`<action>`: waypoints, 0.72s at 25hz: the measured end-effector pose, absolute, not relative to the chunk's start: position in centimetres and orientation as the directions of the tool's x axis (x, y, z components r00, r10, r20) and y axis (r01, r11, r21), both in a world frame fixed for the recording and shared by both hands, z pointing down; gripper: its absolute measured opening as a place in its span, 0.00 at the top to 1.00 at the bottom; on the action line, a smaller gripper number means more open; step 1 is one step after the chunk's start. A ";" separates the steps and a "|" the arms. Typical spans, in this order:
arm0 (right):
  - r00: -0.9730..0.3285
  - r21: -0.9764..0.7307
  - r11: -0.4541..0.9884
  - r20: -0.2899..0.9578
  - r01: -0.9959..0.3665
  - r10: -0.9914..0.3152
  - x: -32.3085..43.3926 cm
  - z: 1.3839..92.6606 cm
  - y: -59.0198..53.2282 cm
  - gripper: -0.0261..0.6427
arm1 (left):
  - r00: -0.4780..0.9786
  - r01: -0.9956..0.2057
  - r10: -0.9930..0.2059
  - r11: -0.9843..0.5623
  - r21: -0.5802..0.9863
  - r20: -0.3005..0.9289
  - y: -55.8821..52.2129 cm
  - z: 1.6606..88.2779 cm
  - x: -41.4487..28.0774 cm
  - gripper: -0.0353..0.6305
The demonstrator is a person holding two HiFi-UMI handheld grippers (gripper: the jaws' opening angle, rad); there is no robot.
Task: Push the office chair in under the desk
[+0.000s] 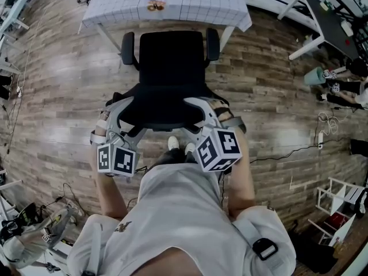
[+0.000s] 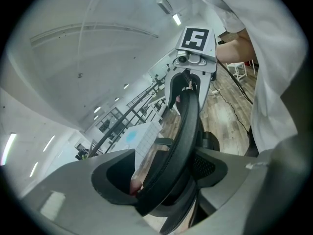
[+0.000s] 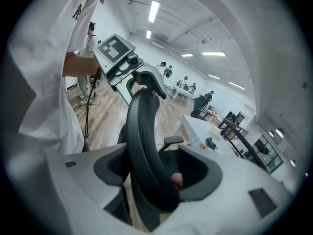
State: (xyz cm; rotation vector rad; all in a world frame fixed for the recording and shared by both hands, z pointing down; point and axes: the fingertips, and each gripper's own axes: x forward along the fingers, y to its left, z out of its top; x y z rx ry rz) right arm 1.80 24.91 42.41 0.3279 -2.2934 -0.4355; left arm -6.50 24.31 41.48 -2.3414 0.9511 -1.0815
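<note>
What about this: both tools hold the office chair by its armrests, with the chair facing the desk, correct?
Not by the armrests: the left tool and right tool hold the top edge of the backrest, and both armrests are free, as the head view shows. The office chair does face the desk.

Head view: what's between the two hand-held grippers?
Head view shows the chair's backrest, its top rim running from the left hand-held gripper to the right hand-held gripper.
</note>
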 end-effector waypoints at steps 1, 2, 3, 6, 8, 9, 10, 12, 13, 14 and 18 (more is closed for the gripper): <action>-0.674 0.405 0.908 0.643 -0.103 -0.363 1.7 42.4 24.7 0.54 | 0.473 -0.416 -0.718 -0.693 -0.589 0.510 24.2 41.4 -6.6 0.45; -0.674 0.406 0.908 0.642 -0.106 -0.366 1.6 42.4 24.6 0.54 | 0.475 -0.417 -0.719 -0.692 -0.590 0.508 24.0 41.4 -6.7 0.45; -0.673 0.406 0.907 0.641 -0.110 -0.369 1.6 42.4 24.4 0.54 | 0.477 -0.416 -0.719 -0.691 -0.591 0.505 23.9 41.4 -6.7 0.45; -0.667 0.408 0.905 0.641 -0.122 -0.379 1.5 42.4 23.8 0.54 | 0.486 -0.412 -0.716 -0.693 -0.591 0.501 23.3 41.4 -6.8 0.45; -0.663 0.411 0.903 0.642 -0.127 -0.385 1.3 42.4 23.3 0.54 | 0.488 -0.410 -0.716 -0.693 -0.593 0.499 22.9 41.3 -7.0 0.45; -0.663 0.411 0.902 0.641 -0.129 -0.387 1.3 42.4 23.0 0.54 | 0.488 -0.409 -0.717 -0.692 -0.595 0.499 22.6 41.3 -7.0 0.45; -0.662 0.411 0.902 0.641 -0.130 -0.387 1.2 42.4 22.8 0.54 | 0.488 -0.407 -0.716 -0.693 -0.595 0.500 22.4 41.3 -7.1 0.45; -0.661 0.408 0.904 0.645 -0.129 -0.385 1.2 42.4 22.5 0.54 | 0.486 -0.402 -0.712 -0.697 -0.593 0.506 22.1 41.4 -7.1 0.45; -0.660 0.406 0.905 0.647 -0.126 -0.382 1.2 42.4 22.5 0.54 | 0.485 -0.401 -0.710 -0.699 -0.592 0.510 22.0 41.4 -7.1 0.45; -0.659 0.404 0.906 0.650 -0.123 -0.379 1.2 42.5 22.5 0.54 | 0.484 -0.400 -0.710 -0.700 -0.591 0.512 22.0 41.4 -7.0 0.45; -0.660 0.402 0.908 0.653 -0.114 -0.372 1.1 42.5 21.7 0.54 | 0.481 -0.404 -0.712 -0.698 -0.591 0.512 21.1 41.4 -7.2 0.45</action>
